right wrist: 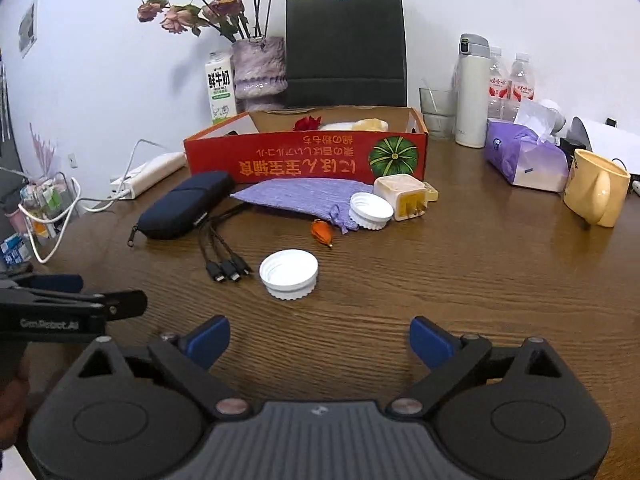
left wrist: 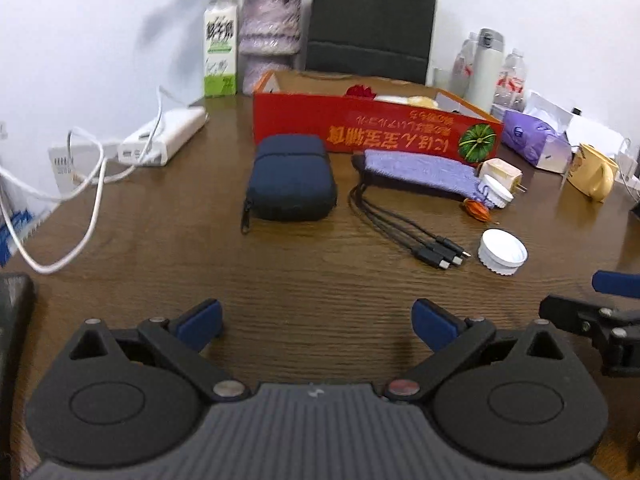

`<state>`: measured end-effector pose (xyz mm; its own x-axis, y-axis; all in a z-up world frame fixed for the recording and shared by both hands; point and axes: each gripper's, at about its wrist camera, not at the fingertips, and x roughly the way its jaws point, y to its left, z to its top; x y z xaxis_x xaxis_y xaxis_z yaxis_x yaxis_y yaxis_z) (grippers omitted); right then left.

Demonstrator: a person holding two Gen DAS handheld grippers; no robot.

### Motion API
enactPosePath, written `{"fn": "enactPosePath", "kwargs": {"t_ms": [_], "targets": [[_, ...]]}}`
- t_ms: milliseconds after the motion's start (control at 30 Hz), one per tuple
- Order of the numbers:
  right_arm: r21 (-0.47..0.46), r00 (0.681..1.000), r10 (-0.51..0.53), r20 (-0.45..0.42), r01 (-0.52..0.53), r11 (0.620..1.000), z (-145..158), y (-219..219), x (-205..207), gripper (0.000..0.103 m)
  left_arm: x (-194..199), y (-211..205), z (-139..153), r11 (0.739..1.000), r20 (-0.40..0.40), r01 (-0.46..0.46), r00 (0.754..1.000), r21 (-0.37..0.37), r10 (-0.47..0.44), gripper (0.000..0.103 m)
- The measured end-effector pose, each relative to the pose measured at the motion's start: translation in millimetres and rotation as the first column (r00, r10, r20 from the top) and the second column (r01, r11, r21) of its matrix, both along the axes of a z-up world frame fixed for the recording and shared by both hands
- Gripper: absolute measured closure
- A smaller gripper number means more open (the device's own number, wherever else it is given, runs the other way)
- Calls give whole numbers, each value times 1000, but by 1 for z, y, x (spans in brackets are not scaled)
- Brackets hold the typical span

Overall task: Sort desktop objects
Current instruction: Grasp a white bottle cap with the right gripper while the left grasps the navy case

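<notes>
On the brown wooden desk lie a navy zip case (left wrist: 291, 178) (right wrist: 186, 204), a black multi-head cable (left wrist: 404, 232) (right wrist: 224, 252), a purple drawstring pouch (left wrist: 420, 174) (right wrist: 304, 196), two white caps (left wrist: 503, 251) (right wrist: 289, 274) (right wrist: 371, 210), a cream plug (left wrist: 501, 174) (right wrist: 404, 194) and a small orange charm (right wrist: 322, 232). Behind them stands a red open box (left wrist: 372, 130) (right wrist: 304, 156). My left gripper (left wrist: 318, 322) hangs open over bare desk, nothing between its blue pads. My right gripper (right wrist: 320, 340) is open too, short of the nearer cap.
A white power strip with cables (left wrist: 164, 138) lies left. Milk carton (right wrist: 220, 86), vase of roses (right wrist: 258, 66) and black paper bag (right wrist: 346, 46) stand at the back. A thermos (right wrist: 472, 90), bottles, tissue pack (right wrist: 524, 156) and yellow mug (right wrist: 596, 188) stand right.
</notes>
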<state>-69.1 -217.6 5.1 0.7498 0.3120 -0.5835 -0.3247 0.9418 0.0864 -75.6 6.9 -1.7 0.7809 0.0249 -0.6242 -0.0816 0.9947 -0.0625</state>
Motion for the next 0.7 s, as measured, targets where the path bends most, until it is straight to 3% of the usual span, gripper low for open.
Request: {"fn": "enactPosePath", "kwargs": {"t_ms": [233,400,533,633,700], "targets": [[87,1000,-26,1,26,996,-3,-9,-1,7,-1,-4,-1,1000,12,6,1000,17,-6,0],[26,1000,13,20,-13,1000,-4,2,-7,9,0,-11,-1,998,2,32,999,53,-32,0],[-21,1000,-2,7,2,1000,-1,5,0,11,14,5,8,996,42,93,995,-3,-93,0],[-49,1000,17,8,-17,999,2,12,19,19,54,23,24,998,50,45,998,-32,-43,0],[-87,999,37,-1,-37,996,0,22,36,34,87,33,29,997,33,22,999,-80,-19,0]]}}
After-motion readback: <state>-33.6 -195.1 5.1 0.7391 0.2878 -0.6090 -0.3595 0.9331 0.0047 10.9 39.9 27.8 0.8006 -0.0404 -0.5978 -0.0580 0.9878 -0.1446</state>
